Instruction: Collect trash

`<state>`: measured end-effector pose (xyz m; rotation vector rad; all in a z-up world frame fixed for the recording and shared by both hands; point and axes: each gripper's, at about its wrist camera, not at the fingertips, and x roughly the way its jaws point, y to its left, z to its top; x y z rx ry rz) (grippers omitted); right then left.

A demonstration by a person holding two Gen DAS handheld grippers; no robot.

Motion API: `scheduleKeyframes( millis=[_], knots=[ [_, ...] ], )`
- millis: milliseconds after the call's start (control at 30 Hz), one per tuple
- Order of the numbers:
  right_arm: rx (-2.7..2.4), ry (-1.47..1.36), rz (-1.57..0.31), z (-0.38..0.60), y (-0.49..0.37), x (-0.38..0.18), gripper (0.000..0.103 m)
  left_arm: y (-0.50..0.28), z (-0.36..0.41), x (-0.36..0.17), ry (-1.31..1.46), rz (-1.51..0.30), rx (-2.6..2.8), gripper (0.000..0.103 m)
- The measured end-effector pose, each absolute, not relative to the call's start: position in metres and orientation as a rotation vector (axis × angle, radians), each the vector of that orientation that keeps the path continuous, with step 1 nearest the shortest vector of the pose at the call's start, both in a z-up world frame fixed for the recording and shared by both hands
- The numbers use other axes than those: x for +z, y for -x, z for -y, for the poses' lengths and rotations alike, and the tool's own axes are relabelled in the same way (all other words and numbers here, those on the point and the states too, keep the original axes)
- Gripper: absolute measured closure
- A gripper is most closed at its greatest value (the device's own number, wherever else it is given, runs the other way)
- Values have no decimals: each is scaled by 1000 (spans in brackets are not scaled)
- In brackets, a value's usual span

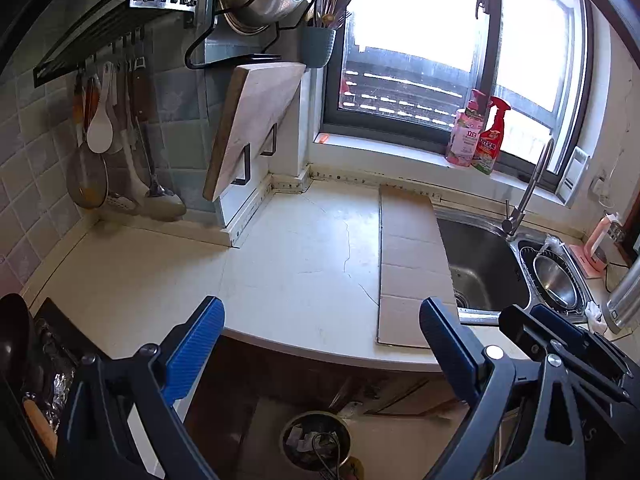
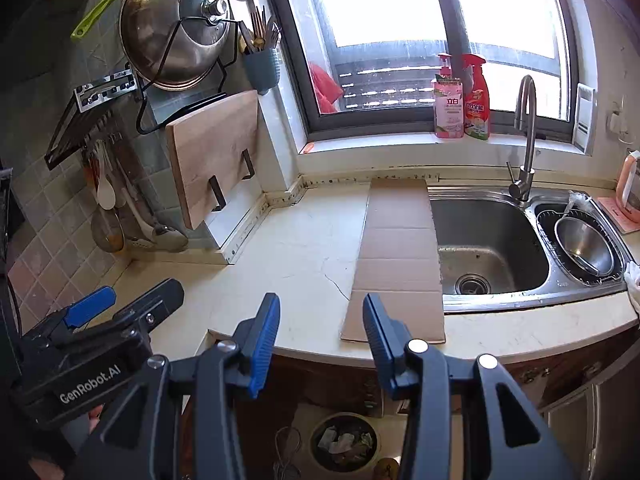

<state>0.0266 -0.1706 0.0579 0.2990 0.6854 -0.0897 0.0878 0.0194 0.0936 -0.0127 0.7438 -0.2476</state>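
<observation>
- Both hand-held grippers are hovering above the surface edge with nothing between their pads; the left hand-held gripper (image 1: 322,344) is standing spread wide, and the right hand-held gripper (image 2: 320,338) is standing spread less widely, also empty.
- Trash itself is hard to single out; the likeliest piece left on the surface (image 1: 304,248) is the flat strip of cardboard (image 2: 400,256), lying beside the sink (image 2: 488,240) with its right edge just over the basin rim and its near end at the surface edge.
- Judging by its look, the cardboard is going to handle light and fairly stiff, bending at its creases; it is lying flat, so the overhanging edge by the sink or the near end is looking like the best place to pinch it.
- Below the surface edge, on the floor, a round bin (image 2: 344,442) is sitting with crumpled scraps already in it.
- Further out, a cutting board (image 2: 212,156) is leaning in its rack against the tiled wall; two bottles (image 2: 460,100) are standing on the window sill; a metal bowl (image 2: 586,246) is resting in the smaller basin.
</observation>
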Motion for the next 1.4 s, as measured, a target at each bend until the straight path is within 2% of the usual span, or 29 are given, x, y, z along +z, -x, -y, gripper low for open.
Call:
scheduleKeyframes(
  millis=[1400],
  knots=[
    [-13,-289,-770,197,-104,28,59,-149,7,63,20,-815,-110,6]
  ],
)
